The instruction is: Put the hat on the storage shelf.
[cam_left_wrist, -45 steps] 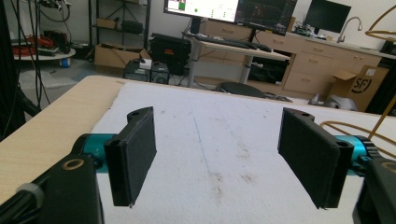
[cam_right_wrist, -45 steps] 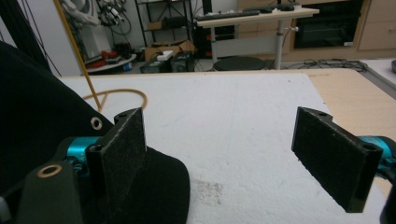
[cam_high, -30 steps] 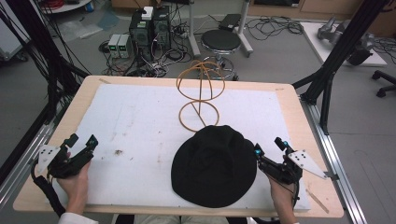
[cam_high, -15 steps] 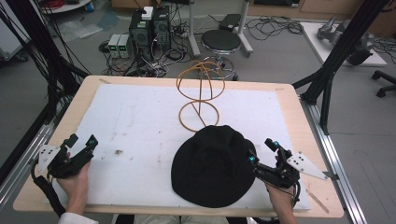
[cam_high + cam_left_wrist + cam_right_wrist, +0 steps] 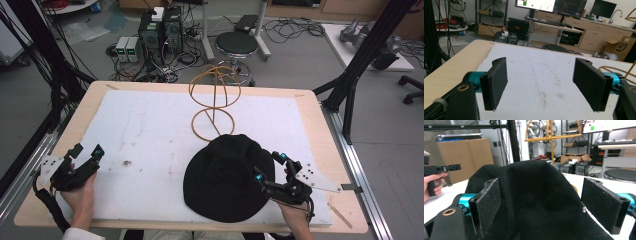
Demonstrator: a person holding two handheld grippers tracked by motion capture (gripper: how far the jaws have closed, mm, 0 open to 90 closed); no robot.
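A black floppy hat (image 5: 222, 180) lies crown up on the white mat, near the front of the table. Just behind it stands a gold wire hat stand (image 5: 214, 102) with a ring base and a looped top. My right gripper (image 5: 270, 166) is at the hat's right edge, open, with its jaws over the brim. In the right gripper view the hat (image 5: 536, 192) bulges between the two spread pads (image 5: 487, 202), neither of which presses on it. My left gripper (image 5: 88, 151) is open over the mat's left side, far from the hat, and only bare mat (image 5: 541, 75) lies between its jaws.
The white mat (image 5: 150, 130) covers most of the wooden table (image 5: 320, 120). A small dark speck (image 5: 126, 163) lies on the mat near my left gripper. Black frame posts (image 5: 350, 75) rise at the table's right and left. A stool (image 5: 236, 44) and computers (image 5: 152, 30) stand beyond the far edge.
My right gripper has moved left onto the hat's right edge, so its jaws now straddle the brim. The left gripper and the hat have stayed where they were.
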